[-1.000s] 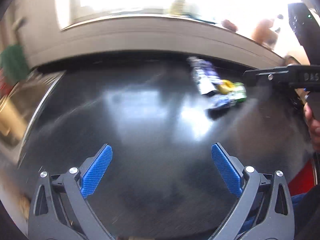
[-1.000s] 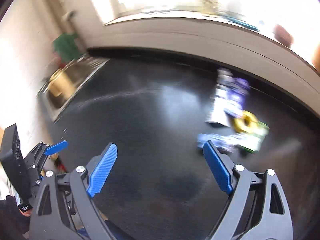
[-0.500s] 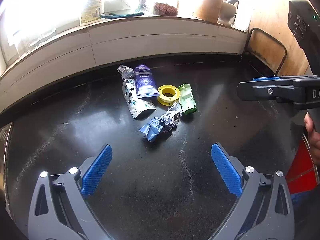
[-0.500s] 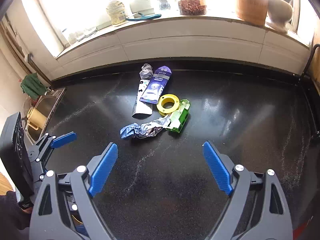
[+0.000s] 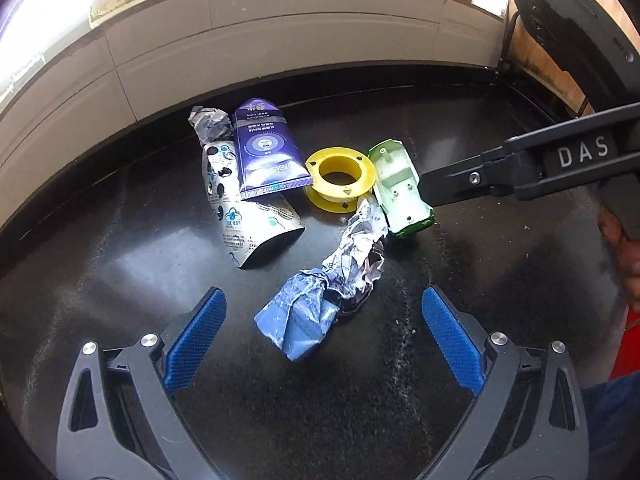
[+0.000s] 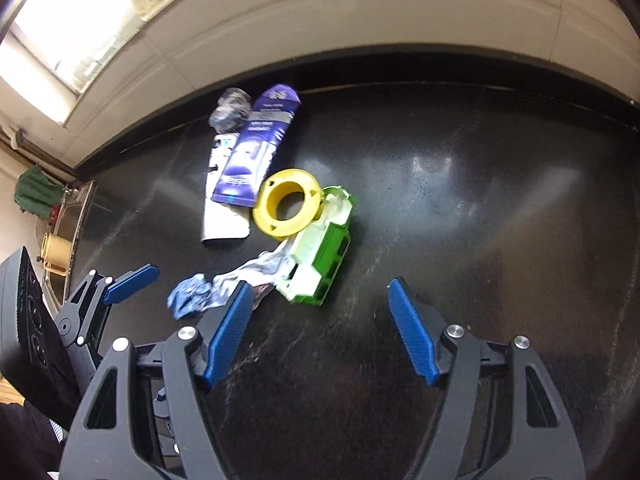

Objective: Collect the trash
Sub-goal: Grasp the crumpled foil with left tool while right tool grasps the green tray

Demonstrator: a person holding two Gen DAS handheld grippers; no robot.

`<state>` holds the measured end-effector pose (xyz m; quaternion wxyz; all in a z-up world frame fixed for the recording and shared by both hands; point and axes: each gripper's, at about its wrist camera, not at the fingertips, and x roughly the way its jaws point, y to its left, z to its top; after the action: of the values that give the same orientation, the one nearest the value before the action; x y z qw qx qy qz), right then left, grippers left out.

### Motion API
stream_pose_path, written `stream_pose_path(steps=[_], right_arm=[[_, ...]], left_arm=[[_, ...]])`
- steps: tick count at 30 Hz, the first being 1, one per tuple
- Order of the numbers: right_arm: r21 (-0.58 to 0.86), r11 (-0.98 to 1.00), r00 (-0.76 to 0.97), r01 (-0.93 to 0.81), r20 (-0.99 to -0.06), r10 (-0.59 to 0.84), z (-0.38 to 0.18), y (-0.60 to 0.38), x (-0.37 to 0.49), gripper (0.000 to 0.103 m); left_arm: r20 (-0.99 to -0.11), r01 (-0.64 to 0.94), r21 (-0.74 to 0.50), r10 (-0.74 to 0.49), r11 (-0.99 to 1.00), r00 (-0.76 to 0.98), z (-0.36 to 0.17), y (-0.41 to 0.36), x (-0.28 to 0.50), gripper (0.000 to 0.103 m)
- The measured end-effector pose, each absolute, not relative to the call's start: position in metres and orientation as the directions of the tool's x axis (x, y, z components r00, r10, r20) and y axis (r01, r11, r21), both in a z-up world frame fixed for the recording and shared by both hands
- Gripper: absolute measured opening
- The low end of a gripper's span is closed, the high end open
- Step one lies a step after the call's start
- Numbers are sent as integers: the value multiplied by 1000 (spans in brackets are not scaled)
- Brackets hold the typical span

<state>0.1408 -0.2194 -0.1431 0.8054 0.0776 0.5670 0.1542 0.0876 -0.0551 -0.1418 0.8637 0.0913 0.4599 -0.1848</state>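
Note:
A heap of trash lies on the black counter (image 5: pixel 120 288): a crumpled blue and silver wrapper (image 5: pixel 320 296) (image 6: pixel 224 288), a yellow ring spool (image 5: pixel 340 178) (image 6: pixel 288 208), a green plastic piece (image 5: pixel 400 190) (image 6: pixel 324 256), a purple pouch (image 5: pixel 264 152) (image 6: pixel 256 152), a silver pouch (image 5: pixel 244 220) and a small crumpled foil (image 5: pixel 210 124). My left gripper (image 5: pixel 324 340) is open, and the crumpled wrapper's near end lies between its fingers, untouched. My right gripper (image 6: pixel 320 332) stands just short of the green piece with its jaws closing on nothing; its side shows in the left wrist view.
A pale tiled wall (image 5: pixel 280 40) rises behind the counter, with a windowsill holding bottles above it. A sink (image 6: pixel 68 236) with a green cloth sits at the far left. A person's hand (image 5: pixel 624 256) holds the right gripper's handle.
Both grippers have come down and closer to the trash heap, which now looks much larger. The right gripper's fingers stand narrower than before.

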Motion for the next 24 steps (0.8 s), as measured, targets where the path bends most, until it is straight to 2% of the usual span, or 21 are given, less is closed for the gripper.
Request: stream_pose_path(steps=[3,6,9,11,12,13,14,15,24], right_arm=[[300,940,280,-161,-900,335,-156,-215,157,62],[300,939,266,-166,-904,336,-164,-213,166,55],[309,935,257,-174,-902,346,-167,-210,169,43],[317,932,248,-177,-902,354,-169,-209,171,26],[321,930,247,-178,-901,358,-169,-209,170,25],[319,931,252,-180,-900,357,-169,-209,169,23],[315,931,257,-182,-899,355,-168,-209,168,17],[315,931,260,-185,-898,356,-167,-210,165,17],[298,932,328,-209,-876,354,-129,-227,121,17]], left_arm=[[-838,411,-23,-241,912,489,-152,-57,101,93],[-848,419,-37,-250,907,467,-161,-59,111,84],[-851,438,-33,-256,898,460,-166,-64,114,75],[-850,462,-14,-254,887,461,-165,-71,112,61],[-851,471,-7,-253,882,461,-164,-74,110,54],[-852,483,-4,-255,876,456,-163,-77,109,43],[-856,491,-6,-258,871,447,-162,-80,107,35],[-860,497,-11,-262,868,438,-162,-82,105,29],[-848,456,-29,-263,890,460,-131,-77,61,28]])
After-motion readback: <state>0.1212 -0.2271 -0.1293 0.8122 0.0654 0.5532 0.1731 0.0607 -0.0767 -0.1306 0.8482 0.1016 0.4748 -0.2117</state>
